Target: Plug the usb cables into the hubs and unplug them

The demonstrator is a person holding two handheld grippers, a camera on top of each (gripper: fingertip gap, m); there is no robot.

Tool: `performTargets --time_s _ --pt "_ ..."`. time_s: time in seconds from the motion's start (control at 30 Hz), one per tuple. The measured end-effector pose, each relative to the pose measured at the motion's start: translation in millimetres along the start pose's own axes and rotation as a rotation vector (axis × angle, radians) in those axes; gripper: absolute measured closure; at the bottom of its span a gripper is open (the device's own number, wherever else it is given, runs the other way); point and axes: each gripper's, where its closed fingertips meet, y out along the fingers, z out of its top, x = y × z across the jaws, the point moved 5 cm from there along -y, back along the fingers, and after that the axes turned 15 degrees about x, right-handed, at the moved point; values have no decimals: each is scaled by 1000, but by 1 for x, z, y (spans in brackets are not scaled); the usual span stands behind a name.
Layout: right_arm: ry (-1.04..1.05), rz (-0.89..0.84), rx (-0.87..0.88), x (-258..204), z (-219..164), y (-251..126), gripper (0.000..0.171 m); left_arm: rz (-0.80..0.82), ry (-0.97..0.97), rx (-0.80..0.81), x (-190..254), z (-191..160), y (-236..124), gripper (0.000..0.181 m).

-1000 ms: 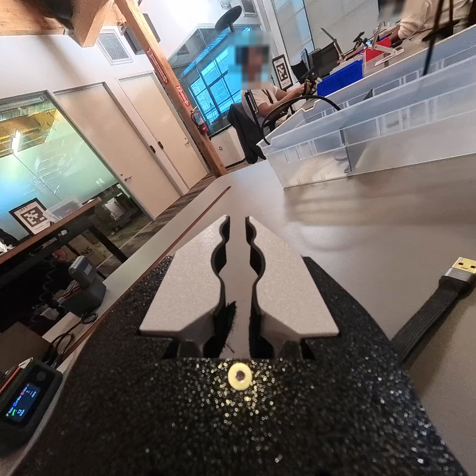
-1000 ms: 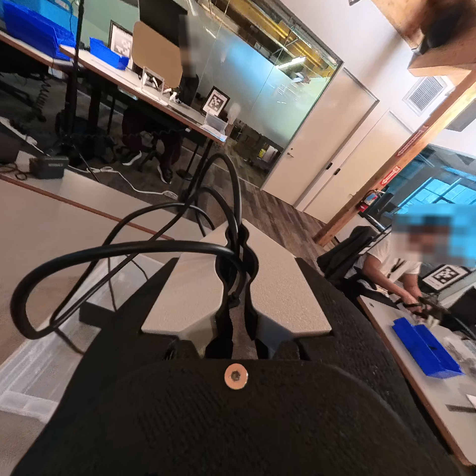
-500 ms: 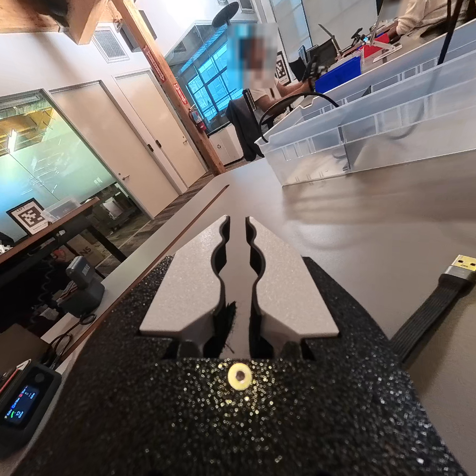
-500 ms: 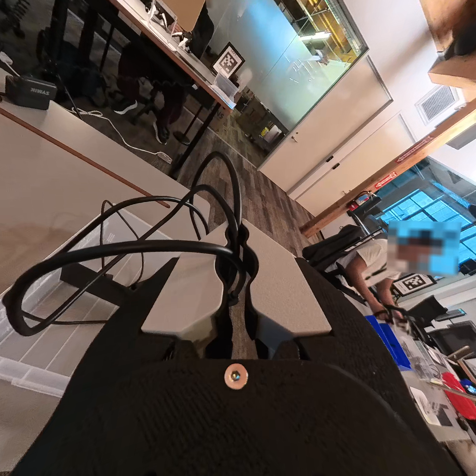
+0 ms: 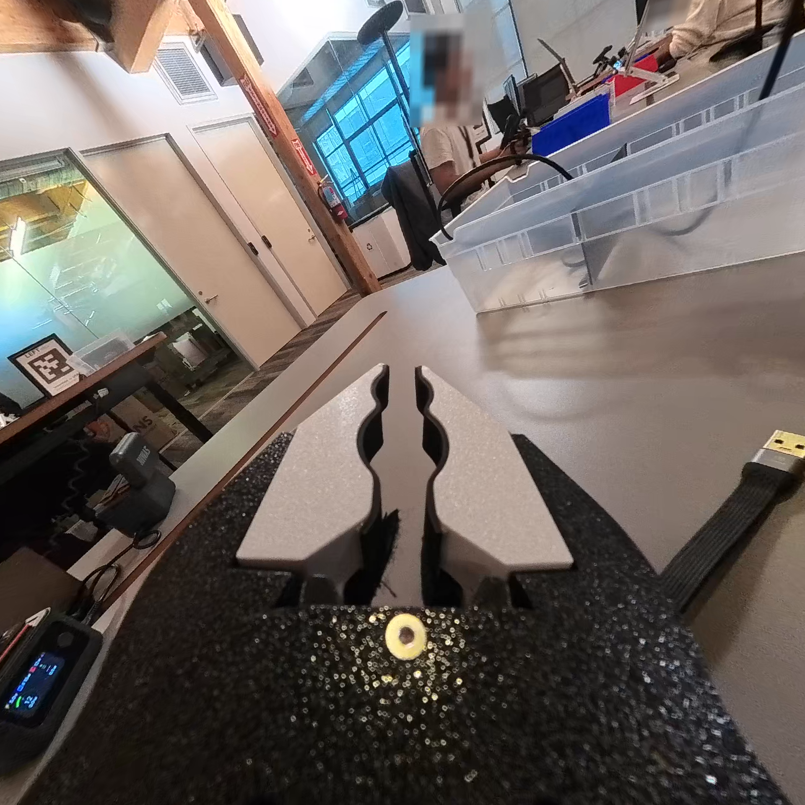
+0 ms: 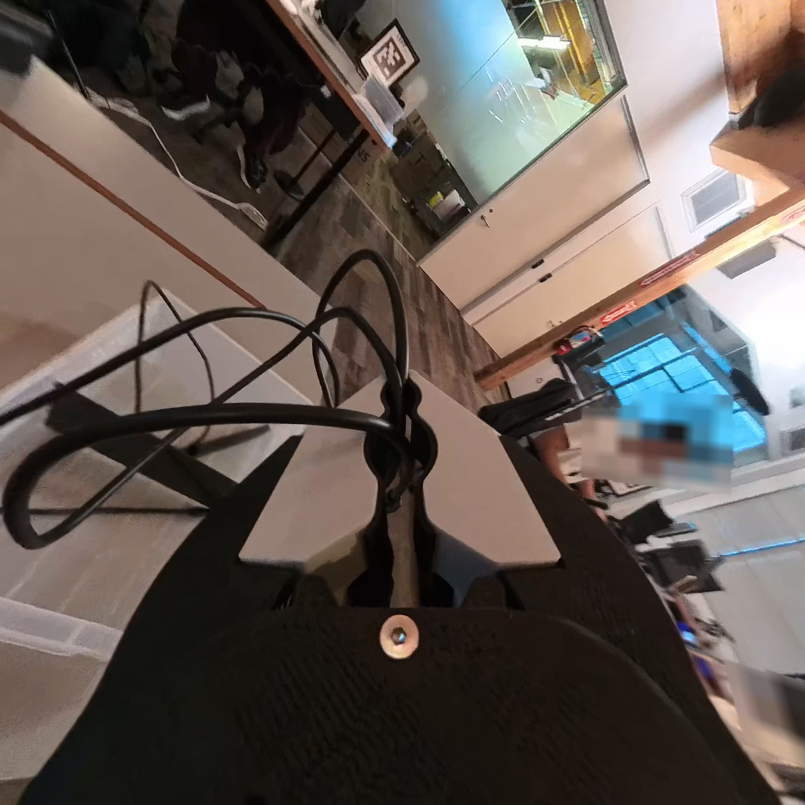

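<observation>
Cables (image 6: 209, 418) — thin, black, looping — sit pinched in the right gripper (image 6: 403, 392), trailing leftward. Only the left view shows a flat USB plug (image 5: 779, 451) right of the left gripper (image 5: 400, 374), slightly parted, empty.

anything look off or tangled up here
Yes: the right gripper is shut on a bunch of black cables that loop and cross in a tangle above a clear bin. A flat USB cable lies loose on the table, beside the empty left gripper.
</observation>
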Motion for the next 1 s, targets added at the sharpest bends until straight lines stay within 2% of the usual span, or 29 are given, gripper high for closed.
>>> performTargets --time_s 0.17,0.8,0.9,1.0 --pt "-244 24 -96 -25 -11 7 171 1 -2 1 0 0 0 172" --pt "-245 72 -85 -41 -10 9 171 -16 -3 -6 2 0 2 172" --pt "-282 74 -90 -46 -12 10 171 -16 -1 -5 2 0 2 172" --pt "-412 87 -116 -60 -22 15 171 -15 0 -5 2 0 2 172"
